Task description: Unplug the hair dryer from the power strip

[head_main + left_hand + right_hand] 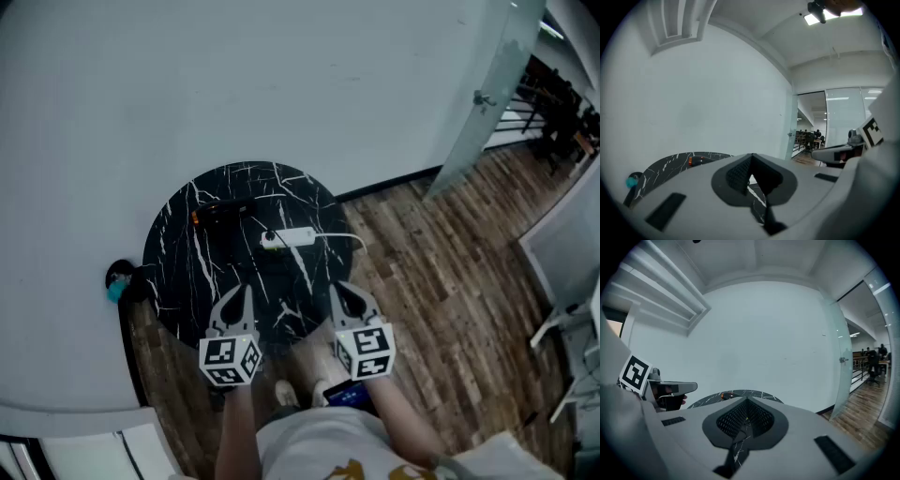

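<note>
l claw: left claw (pixel 243 290) closed, jaws pressed tip to tip, nothing btwn them; hangs over the 6 o'clock part of the surface (pixel 184 255).
r claw: right claw (pixel 343 287) closed too, empty; sits at abt the 4 o'clock rim of the surface, level w/ the l claw.
gap: both claws well apart from the task's things, touching nothing.
power strip: white power strip (pixel 292 238) lies just off centre twd 2 o'clock, nearer the r claw than the l; its white cable (pixel 339 235) runs off twd 3 o'clock over the rim.
plug: dark plug (pixel 271 238) at the strip's 9 o'clock end, looks seated still; too small to be sure.
hair dryer: dark hair dryer (pixel 222 213) w/ an orange bit lies twd 11 o'clock, beyond the strip, just beside it but not touching as far as i can tell.
other: small teal thing (pixel 116 288) past the 9 o'clock rim, can't tell what.
done: nothing yet, imo; plug in, strip and dryer not touched.
left to do: reach in twd 12, open a claw, prob steady the strip w/ one and pull the plug w/ the other.
risk: strip is light and loose, could lift w/ the plug if not pinned.
pose: both forearms out in front, side by side, abt parallel; claws point twd 12 o'clock, tipped a little down, marker cubes up twd the head cam.
</note>
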### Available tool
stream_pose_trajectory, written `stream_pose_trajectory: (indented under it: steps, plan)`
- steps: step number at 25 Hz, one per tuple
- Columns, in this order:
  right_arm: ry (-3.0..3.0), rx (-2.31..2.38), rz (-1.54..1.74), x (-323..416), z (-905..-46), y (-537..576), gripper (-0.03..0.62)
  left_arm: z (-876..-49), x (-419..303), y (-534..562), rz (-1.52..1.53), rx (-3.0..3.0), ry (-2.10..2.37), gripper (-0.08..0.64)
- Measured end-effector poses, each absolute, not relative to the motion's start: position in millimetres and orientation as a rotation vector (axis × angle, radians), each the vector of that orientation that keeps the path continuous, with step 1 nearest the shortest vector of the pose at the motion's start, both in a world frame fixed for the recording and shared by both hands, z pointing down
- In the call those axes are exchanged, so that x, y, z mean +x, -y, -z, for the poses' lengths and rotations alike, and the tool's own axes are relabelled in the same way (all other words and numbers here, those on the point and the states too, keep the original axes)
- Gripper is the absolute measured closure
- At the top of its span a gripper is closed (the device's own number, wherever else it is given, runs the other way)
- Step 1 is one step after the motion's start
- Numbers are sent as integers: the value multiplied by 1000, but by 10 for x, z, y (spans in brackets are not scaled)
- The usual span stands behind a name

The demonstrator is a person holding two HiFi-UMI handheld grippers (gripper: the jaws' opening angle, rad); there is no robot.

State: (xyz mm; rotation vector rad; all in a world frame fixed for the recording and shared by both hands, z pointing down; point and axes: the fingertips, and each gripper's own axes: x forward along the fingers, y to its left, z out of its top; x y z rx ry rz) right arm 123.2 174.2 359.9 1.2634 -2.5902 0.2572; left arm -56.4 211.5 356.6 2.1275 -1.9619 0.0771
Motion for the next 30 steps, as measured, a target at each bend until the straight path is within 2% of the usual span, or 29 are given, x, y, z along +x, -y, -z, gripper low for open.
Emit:
stream_pose_trajectory:
  steps: [30]
  plan:
    - [2600,1289,-265,1545,-3702,-1373,595,-3732,-321,-1779,-114,2116,1933,561]
